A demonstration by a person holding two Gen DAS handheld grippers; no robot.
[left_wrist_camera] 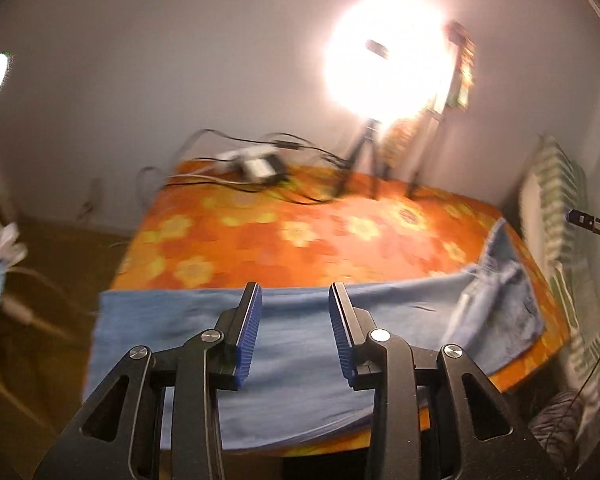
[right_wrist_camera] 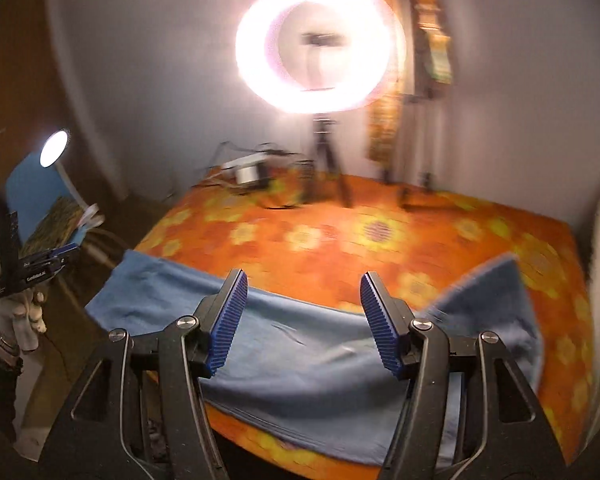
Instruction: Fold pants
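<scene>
Light blue pants (left_wrist_camera: pixel 296 344) lie flat along the near edge of a bed with an orange flowered cover (left_wrist_camera: pixel 300 236). Their right end is bunched and turned up. My left gripper (left_wrist_camera: pixel 296 292) hangs above the pants, open, with nothing between its blue pads. In the right wrist view the same pants (right_wrist_camera: pixel 300 364) stretch across the bed's near edge, one corner raised at the right. My right gripper (right_wrist_camera: pixel 304 280) is open and empty above them. The left gripper (right_wrist_camera: pixel 60 256) shows at that view's left edge, held in a gloved hand.
A bright ring light (right_wrist_camera: pixel 316 44) on a tripod stands at the far side of the bed. A power strip with cables (left_wrist_camera: pixel 256 164) lies beside it. A folded blanket stack (left_wrist_camera: pixel 556 200) sits at the right. A blue chair and a lamp (right_wrist_camera: pixel 54 148) stand at the left.
</scene>
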